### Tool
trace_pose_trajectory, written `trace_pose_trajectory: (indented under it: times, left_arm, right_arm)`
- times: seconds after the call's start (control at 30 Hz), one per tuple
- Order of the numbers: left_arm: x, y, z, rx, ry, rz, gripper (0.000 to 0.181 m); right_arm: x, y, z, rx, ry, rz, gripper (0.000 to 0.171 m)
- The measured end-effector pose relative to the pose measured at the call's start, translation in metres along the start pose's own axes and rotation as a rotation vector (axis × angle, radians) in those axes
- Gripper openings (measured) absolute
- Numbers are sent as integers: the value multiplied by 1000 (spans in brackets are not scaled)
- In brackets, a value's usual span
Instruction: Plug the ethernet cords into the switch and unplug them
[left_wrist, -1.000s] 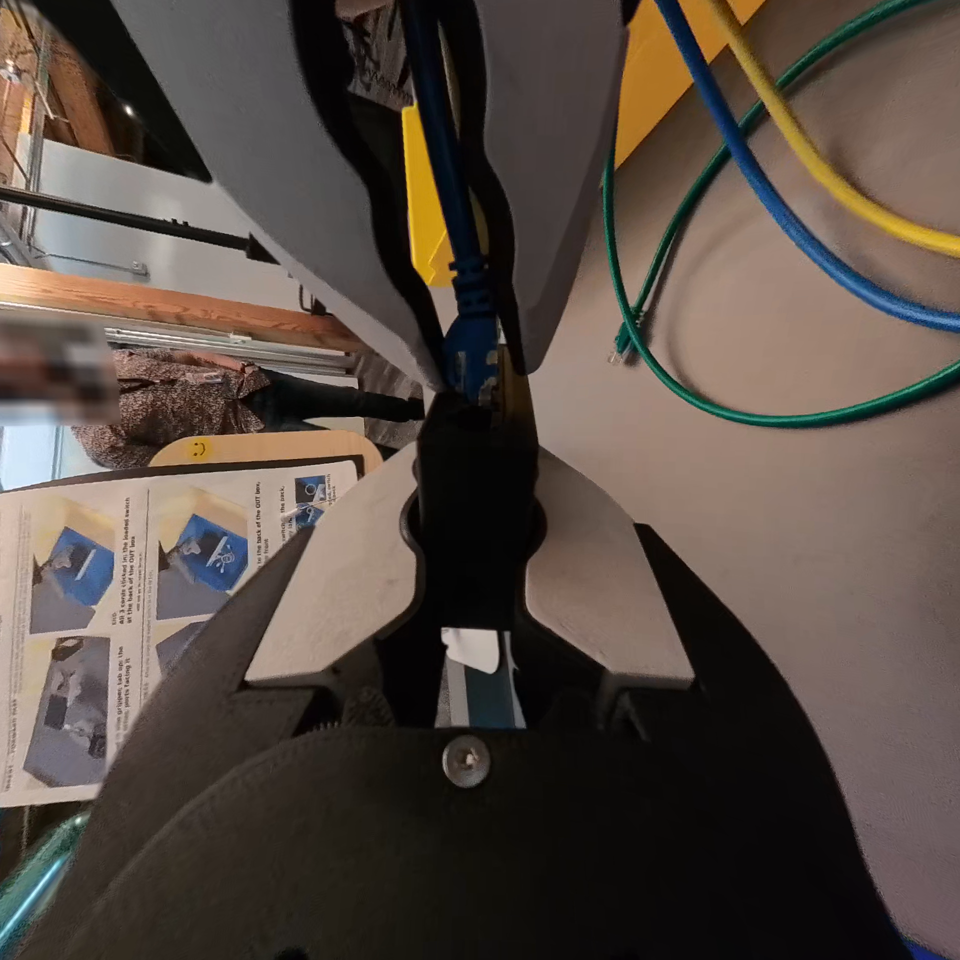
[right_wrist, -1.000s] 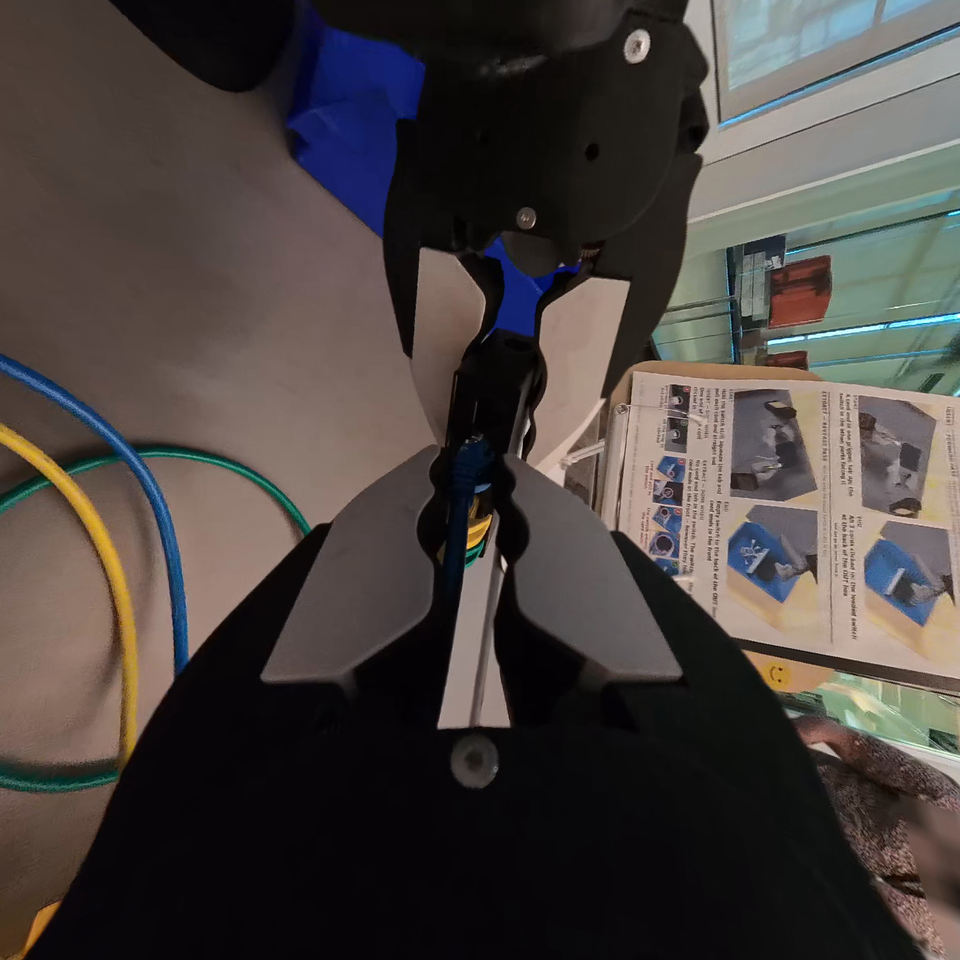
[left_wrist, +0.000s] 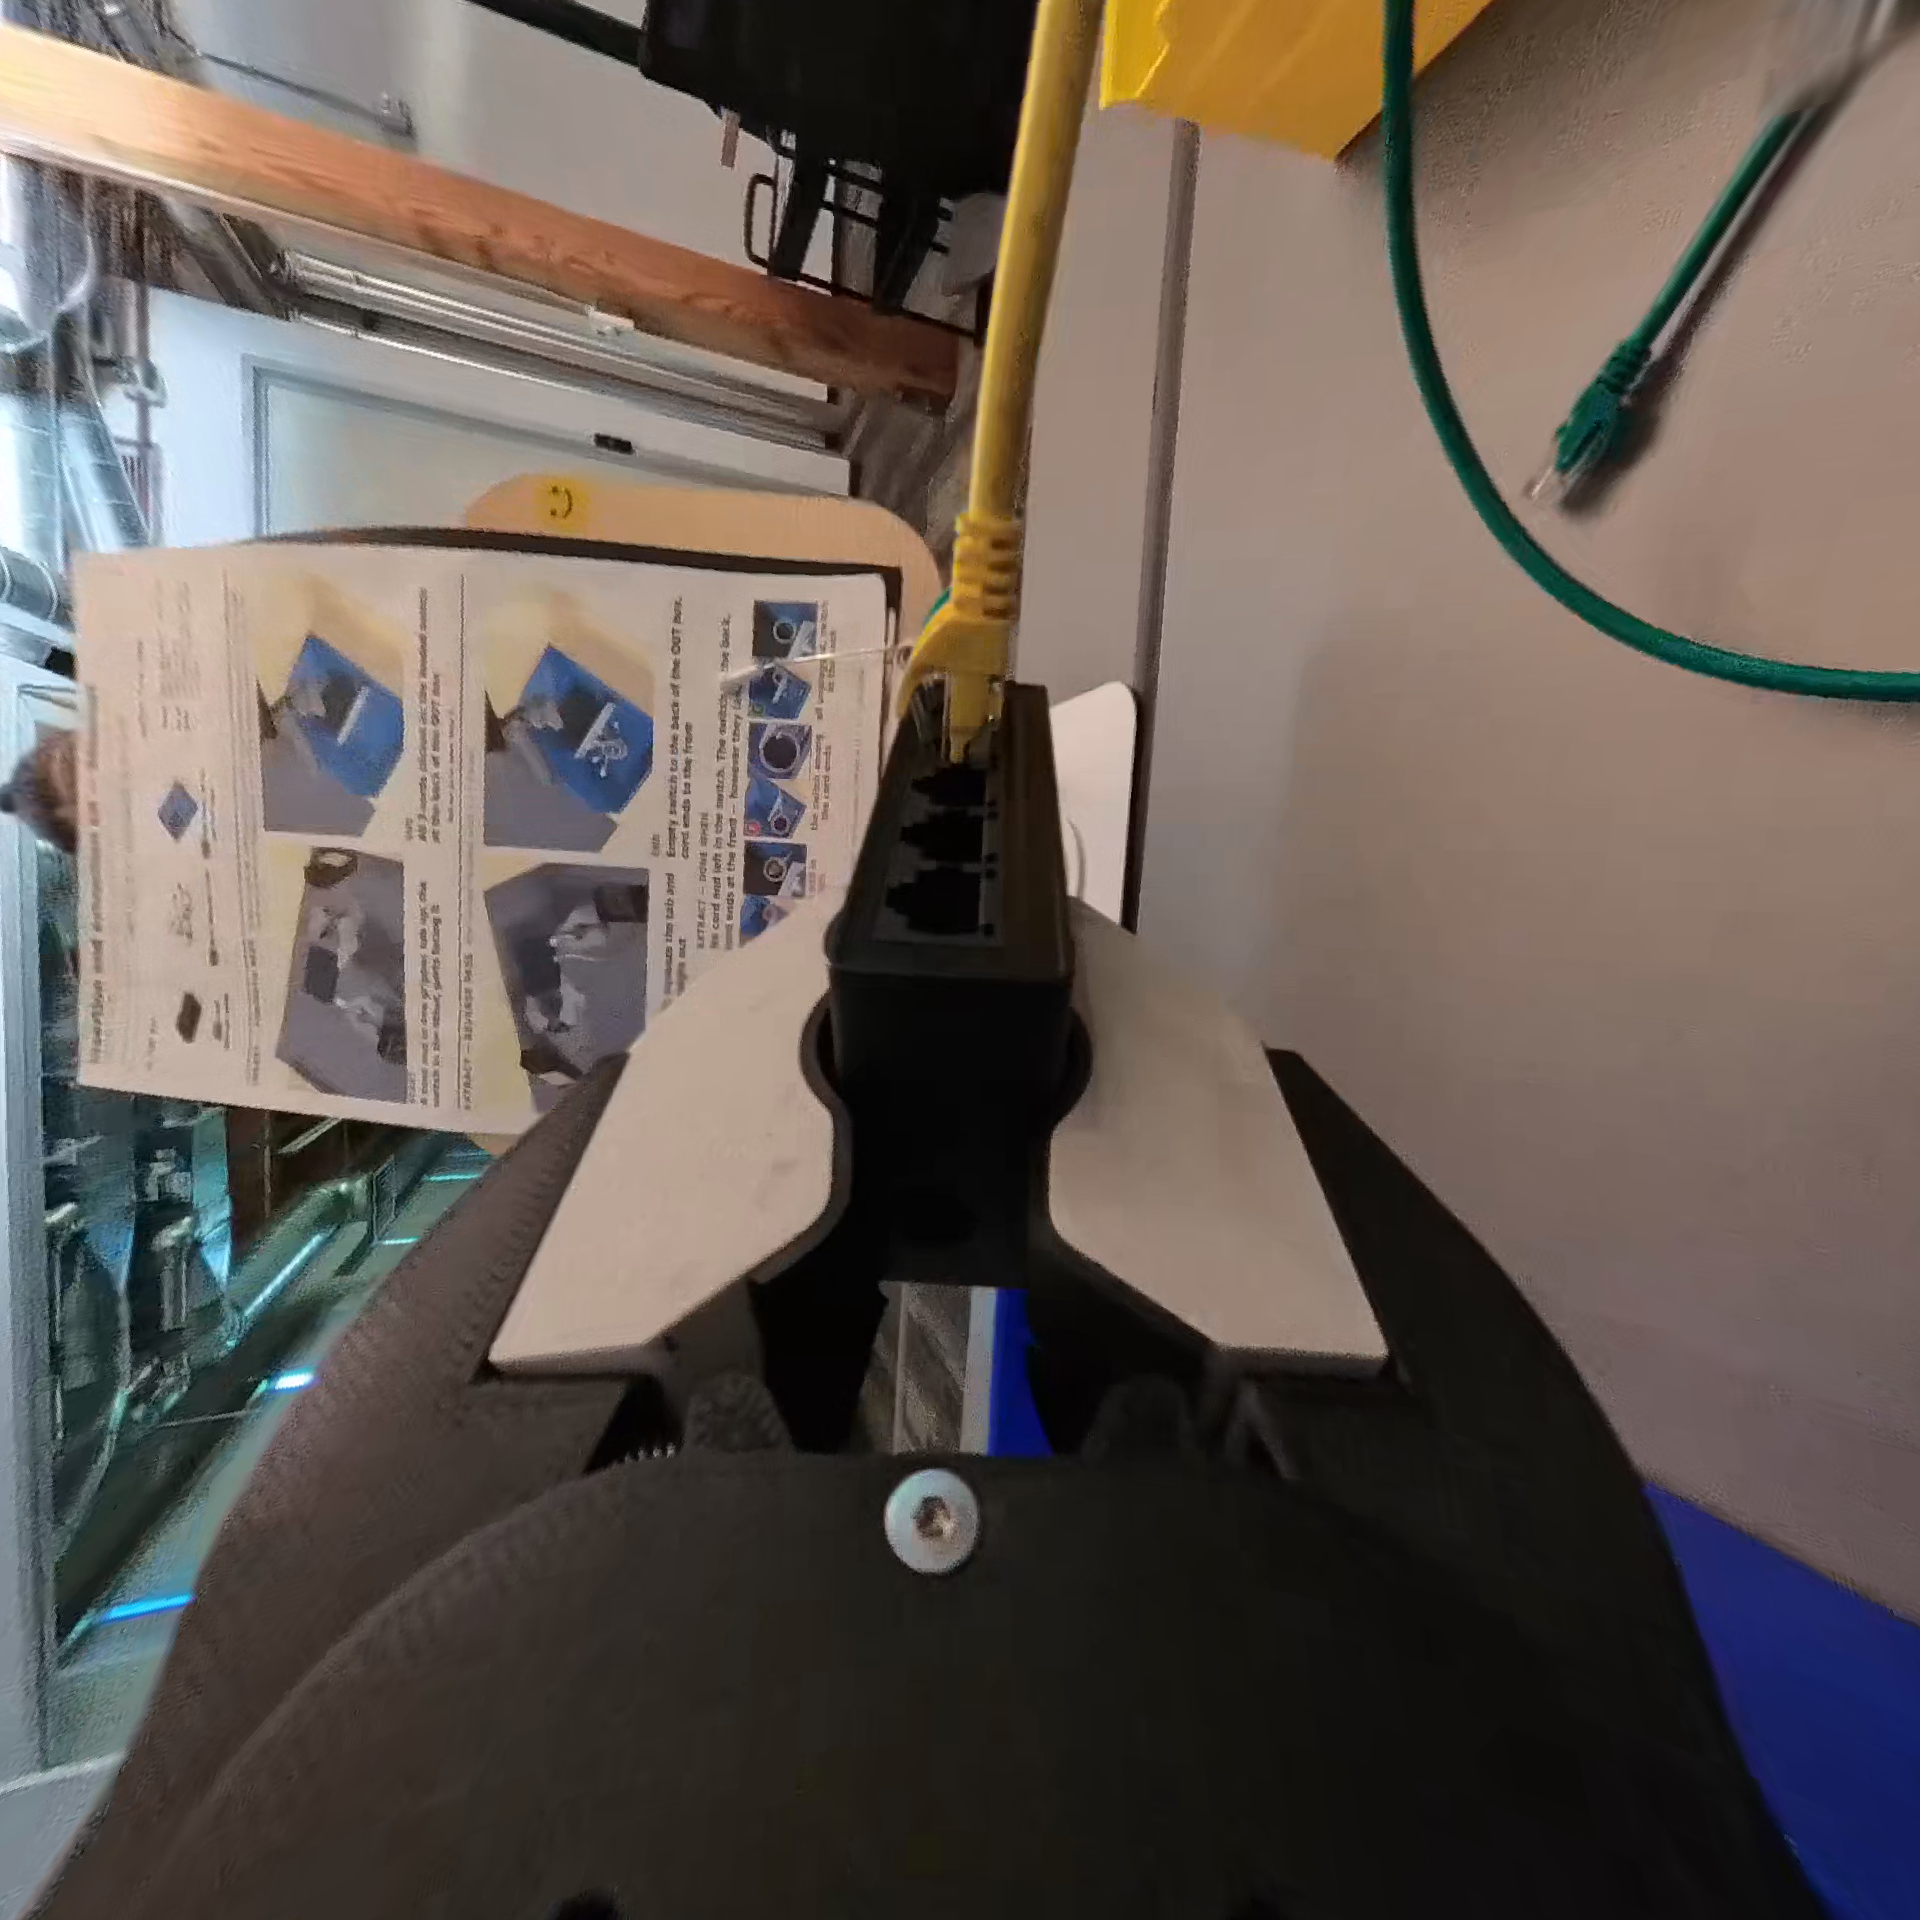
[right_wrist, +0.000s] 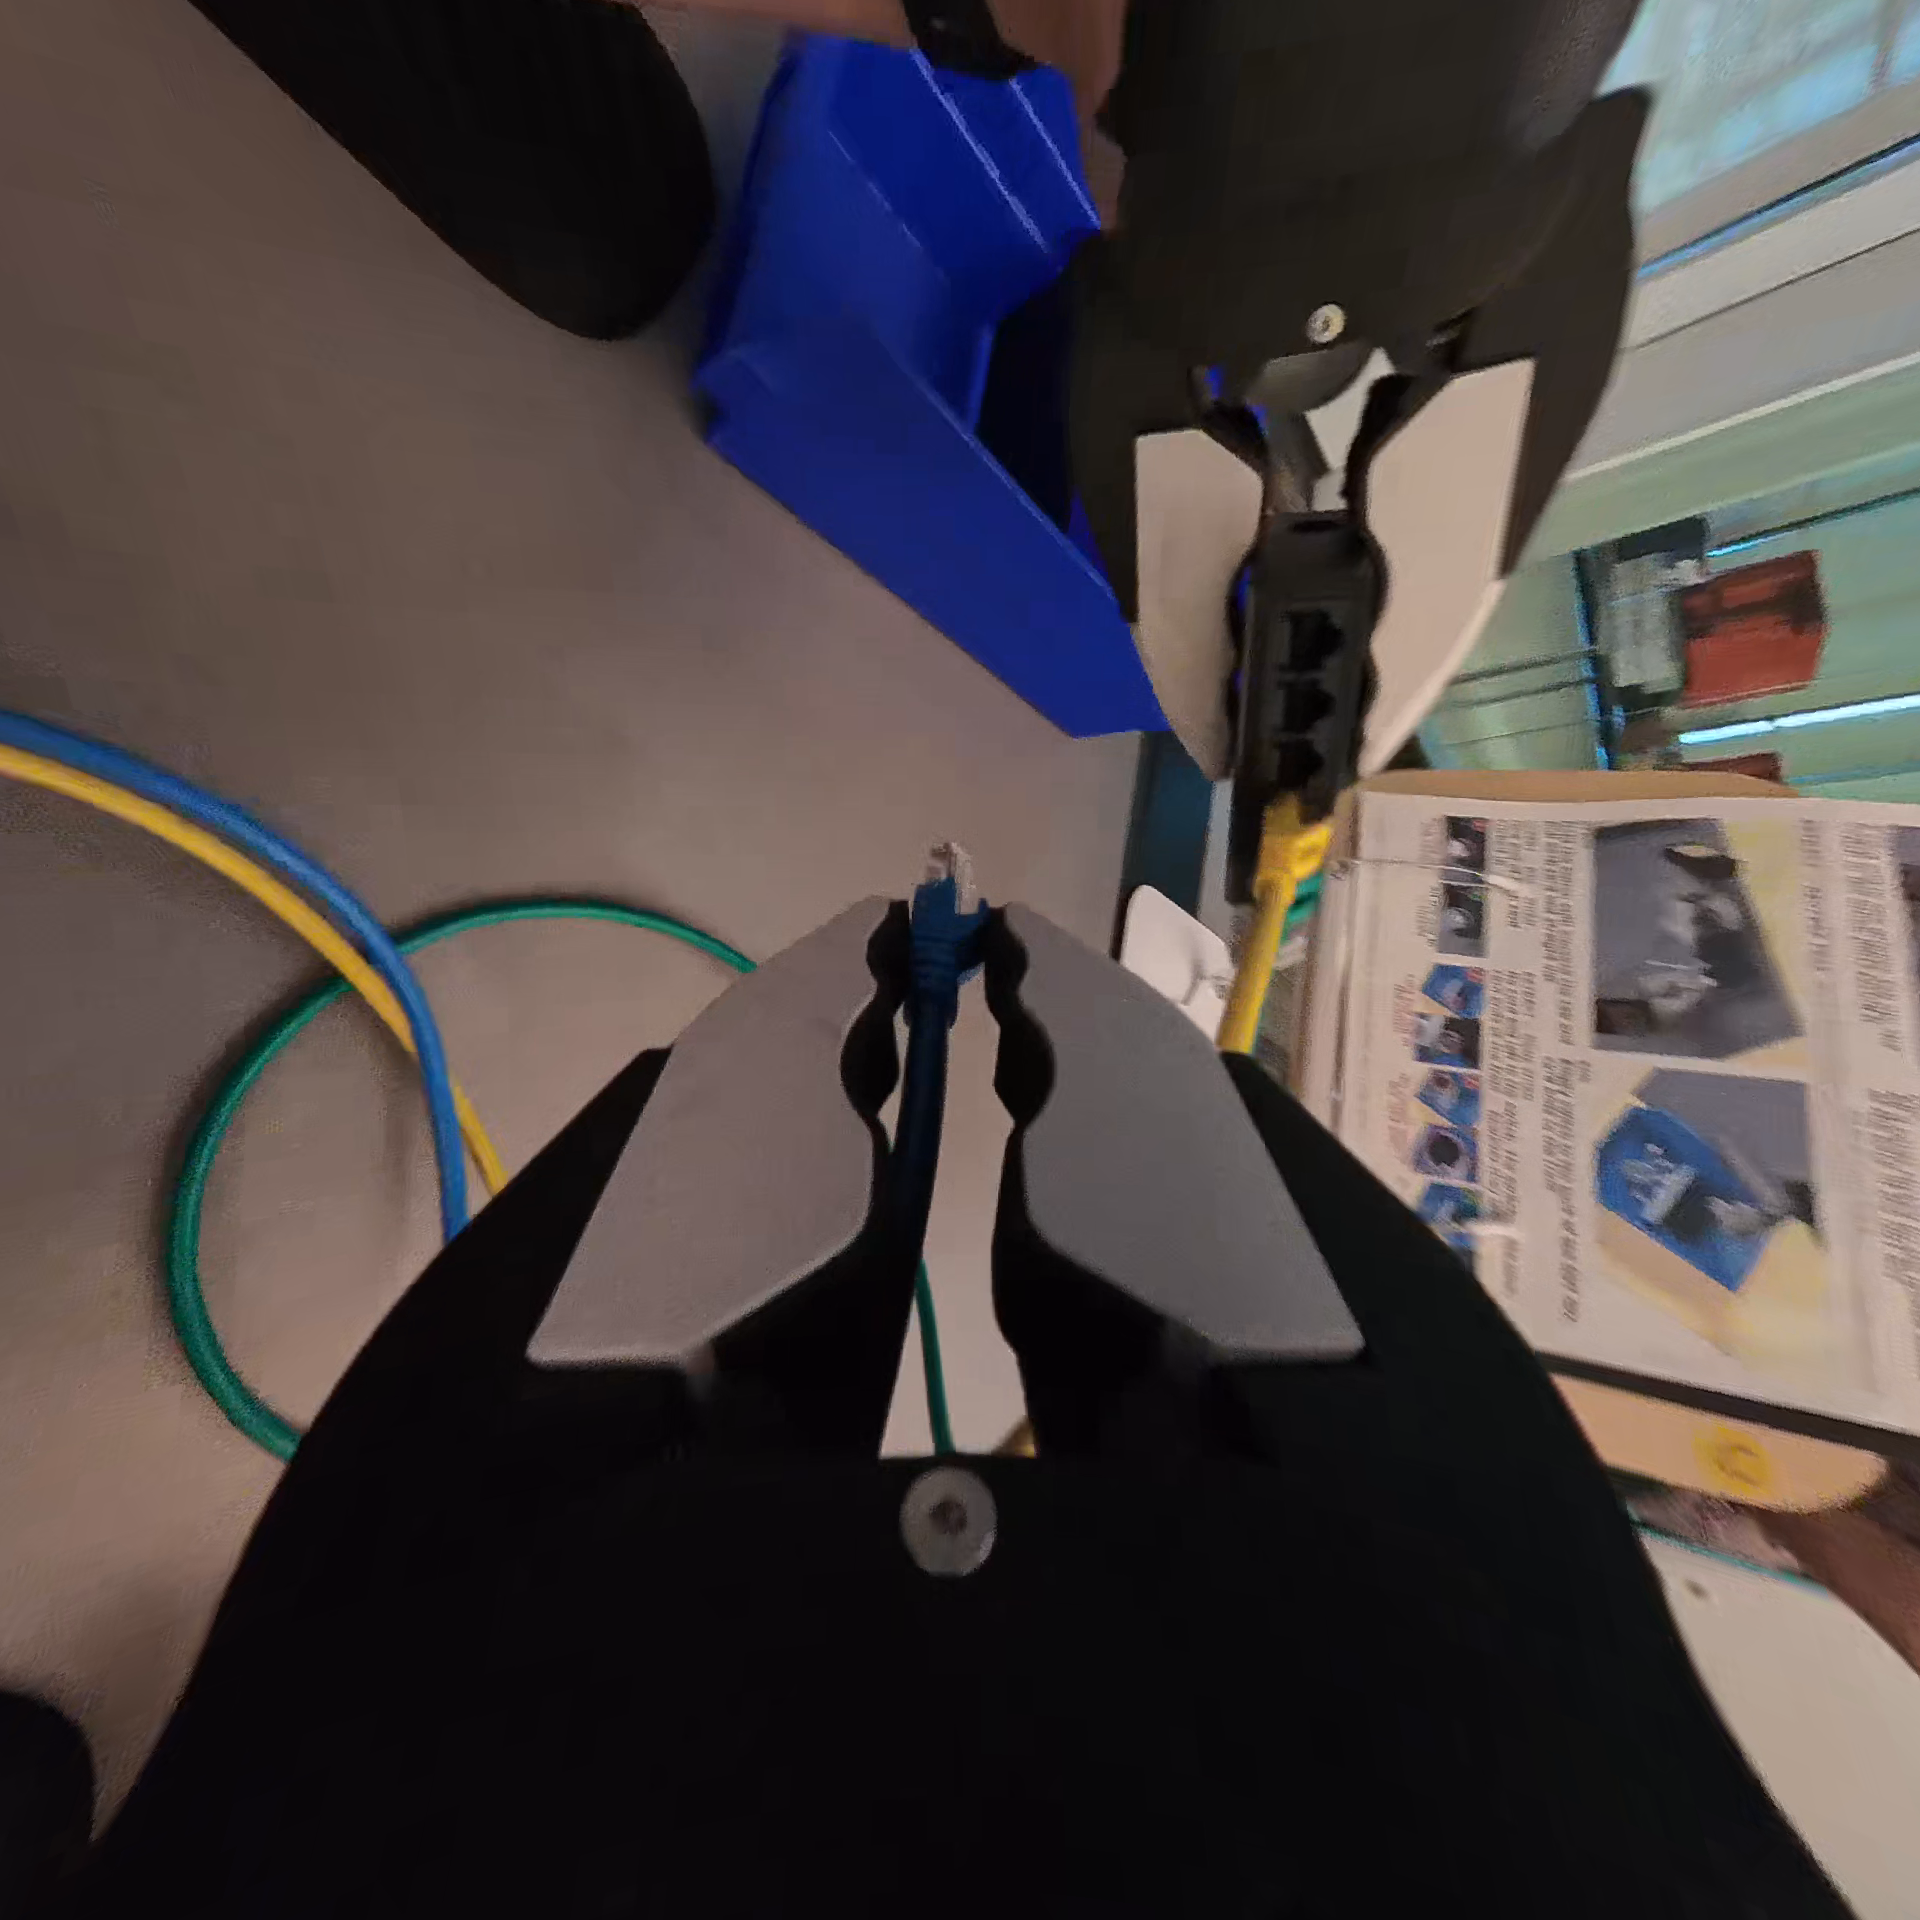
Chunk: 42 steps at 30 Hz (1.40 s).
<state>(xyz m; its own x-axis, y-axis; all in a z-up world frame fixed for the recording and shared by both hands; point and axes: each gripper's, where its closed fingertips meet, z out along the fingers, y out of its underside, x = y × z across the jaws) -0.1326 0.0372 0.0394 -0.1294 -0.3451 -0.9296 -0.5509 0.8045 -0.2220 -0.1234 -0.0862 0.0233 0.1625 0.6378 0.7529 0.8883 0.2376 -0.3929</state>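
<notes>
Lab/workshop, grey bench, instr. sheet, blue bin, shelving behind

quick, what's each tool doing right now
Left tool: shut on the black switch.
Right tool: shut on the blue cord, unplugged.

Even, soft indoor light; bright window glare at 1 o'clock, right wrist view. Motion blur smears green cord at 2 o'clock, left view. Wide-angle bending at edges.

Plugged cord enters the switch at its far-end port.
</notes>
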Motion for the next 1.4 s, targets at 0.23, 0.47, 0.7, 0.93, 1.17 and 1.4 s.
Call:
trace_pose_trajectory:
  times: [0.23,0.47,0.7,0.93,1.17,1.4]
  left_arm:
    - [-23,72,-4,-195,-59,-100,30]
    - [-41,96,-25,-215,-104,-172,31]
    - [-29,93,-16,-221,-45,-157,31]
    - [-18,76,-8,-200,4,-124,31]
    - [-13,67,-8,-188,29,-111,31]
    - [-10,65,-7,-183,45,-107,31]
  right_arm:
    - [32,59,-36,-206,176,104,16]
    - [21,69,-30,-261,203,201,16]
    - [-92,95,8,-436,-90,339,16]
    - [-128,69,24,-345,-81,624,24]
    - [-132,49,40,-154,-81,825,42]
    - [-140,24,27,-31,-322,922,51]
